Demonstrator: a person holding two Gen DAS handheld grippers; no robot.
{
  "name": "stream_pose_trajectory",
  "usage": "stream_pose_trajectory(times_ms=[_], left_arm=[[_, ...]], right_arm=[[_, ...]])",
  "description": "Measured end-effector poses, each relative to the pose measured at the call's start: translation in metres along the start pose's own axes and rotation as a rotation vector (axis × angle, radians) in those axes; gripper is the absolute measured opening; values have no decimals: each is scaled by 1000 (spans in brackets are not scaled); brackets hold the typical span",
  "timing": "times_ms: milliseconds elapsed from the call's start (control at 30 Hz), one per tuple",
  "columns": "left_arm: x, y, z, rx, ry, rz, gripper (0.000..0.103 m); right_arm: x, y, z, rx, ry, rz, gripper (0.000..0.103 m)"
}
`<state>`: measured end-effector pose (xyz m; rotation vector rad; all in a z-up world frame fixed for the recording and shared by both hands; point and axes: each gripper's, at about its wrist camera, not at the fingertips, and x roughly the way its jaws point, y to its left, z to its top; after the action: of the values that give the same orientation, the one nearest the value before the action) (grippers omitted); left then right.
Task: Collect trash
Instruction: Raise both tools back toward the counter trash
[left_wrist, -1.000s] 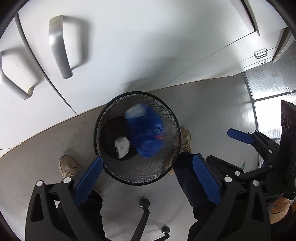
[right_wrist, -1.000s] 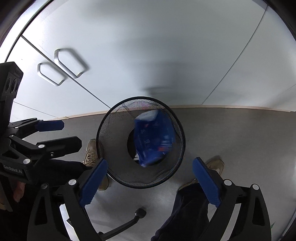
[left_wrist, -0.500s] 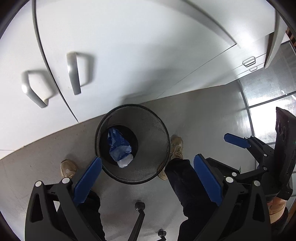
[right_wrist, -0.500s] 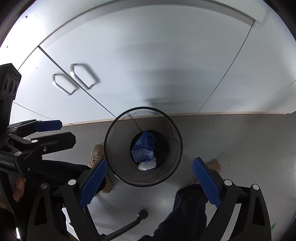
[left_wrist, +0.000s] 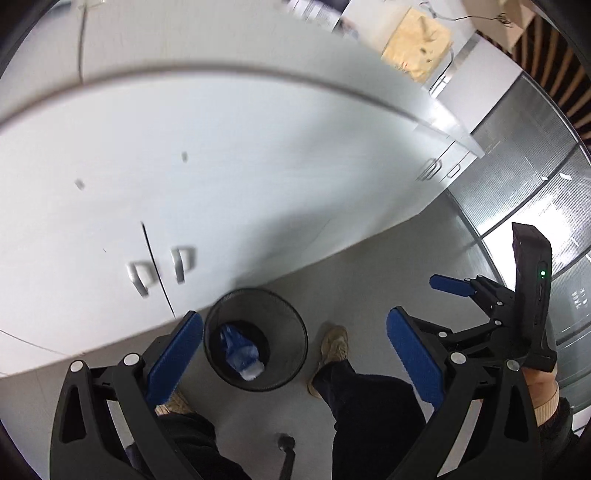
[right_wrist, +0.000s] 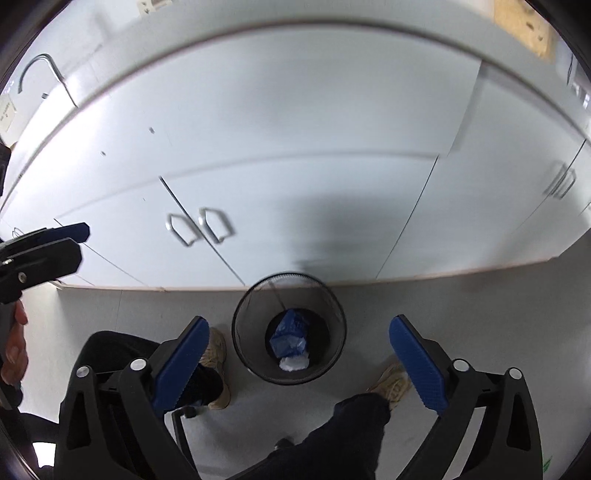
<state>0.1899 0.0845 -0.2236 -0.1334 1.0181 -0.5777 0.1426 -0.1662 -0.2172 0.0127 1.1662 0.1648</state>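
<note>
A black mesh waste bin (left_wrist: 295, 354) (right_wrist: 332, 354) stands on the grey floor in front of white cabinets. A blue plastic wrapper (left_wrist: 232, 347) (right_wrist: 290, 330) lies at its bottom on a white crumpled paper (left_wrist: 253, 369) (right_wrist: 293, 362). My left gripper (left_wrist: 295, 354) is open and empty, high above the bin. My right gripper (right_wrist: 295, 354) is open and empty, also high above it. The right gripper shows at the right of the left wrist view (left_wrist: 448, 286), and the left gripper at the left of the right wrist view (right_wrist: 74, 232).
White cabinet doors with metal handles (right_wrist: 199, 229) and a white countertop (left_wrist: 184, 129) rise behind the bin. The person's legs and tan shoes (left_wrist: 334, 343) (right_wrist: 216, 350) flank it. A chair base (left_wrist: 286, 443) sits near the bottom. A glass wall (left_wrist: 535, 166) is at right.
The blue wrapper fell from mid-air into the bin and now rests at its bottom. Both grippers have risen well above the bin, bringing the countertop into view.
</note>
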Motion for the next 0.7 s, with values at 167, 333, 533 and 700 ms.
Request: stream_pose_trajectory(times_ms=[167,333,533,700], left_arm=[[-57,-22,18,29,-102,-7,99],[-100,-37,43,69,-178,8,99],[-128,-25,95,14,-245,-13,99],[-131,-12,169,25,-278,4,99]], right_arm=[[-52,3,13,-26,-94,-24,100],[-97,5,38,-55,-188,-5,100],[-130,8,87,-94,-286,11,100],[-132,4,155,-128,-363,19,100]])
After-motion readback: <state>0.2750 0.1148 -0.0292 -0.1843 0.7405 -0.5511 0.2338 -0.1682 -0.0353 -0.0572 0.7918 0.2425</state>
